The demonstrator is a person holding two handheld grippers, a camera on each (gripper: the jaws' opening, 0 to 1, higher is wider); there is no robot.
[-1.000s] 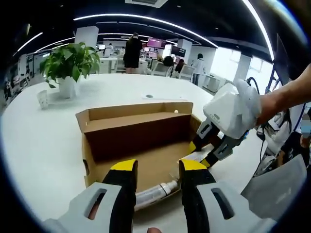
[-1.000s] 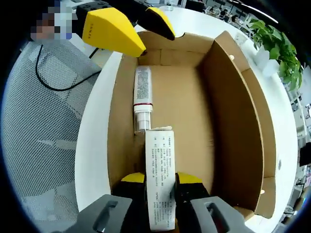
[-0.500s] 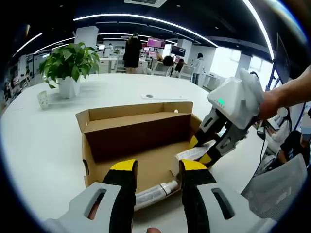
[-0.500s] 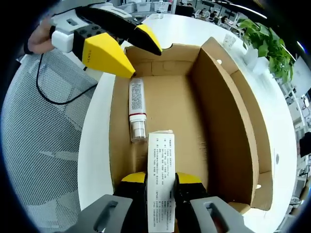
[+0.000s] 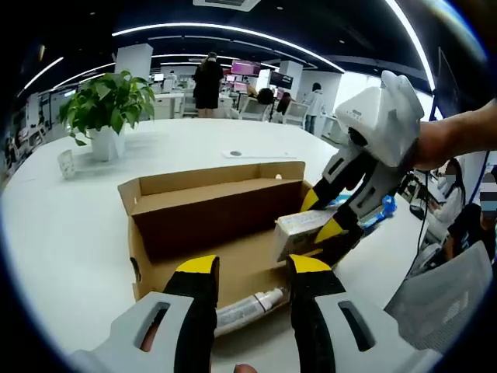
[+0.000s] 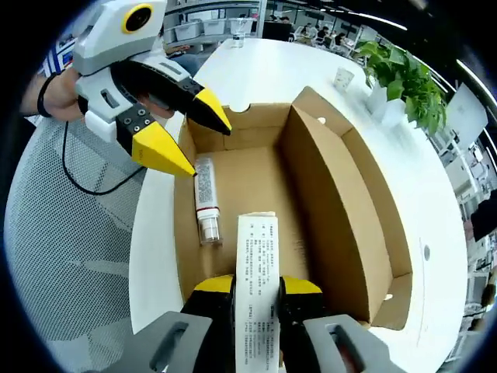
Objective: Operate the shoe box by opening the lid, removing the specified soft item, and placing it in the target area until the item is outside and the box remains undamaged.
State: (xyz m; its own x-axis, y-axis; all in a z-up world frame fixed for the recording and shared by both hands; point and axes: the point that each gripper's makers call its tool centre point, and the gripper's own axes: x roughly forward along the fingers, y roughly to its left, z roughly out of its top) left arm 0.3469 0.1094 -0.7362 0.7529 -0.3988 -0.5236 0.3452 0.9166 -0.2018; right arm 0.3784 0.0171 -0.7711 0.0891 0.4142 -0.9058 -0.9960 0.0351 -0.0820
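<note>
carton (image 6: 256, 311) clamped in right tool (image 6: 256, 289); tube (image 6: 206, 198) lies in shoe box (image 6: 349, 202).

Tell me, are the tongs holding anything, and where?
The right tongs grip a white carton near its end. The left tongs hold nothing.

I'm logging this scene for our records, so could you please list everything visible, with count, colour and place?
Open brown cardboard shoe box: one, on the table, lid folded back.
Small white printed carton: one, gripped in the right tool, lifted above the box.
White tube with a clear cap: one, lying on the box floor by the side wall.
Round white table: one, under the box.
Green potted plant in a white pot: one, on the far side of the table.
Grey mesh chair: one, beside the table.
Left tool: yellow-tipped, open, over the box edge.
Right tool: yellow-tipped, shut on the carton.
</note>
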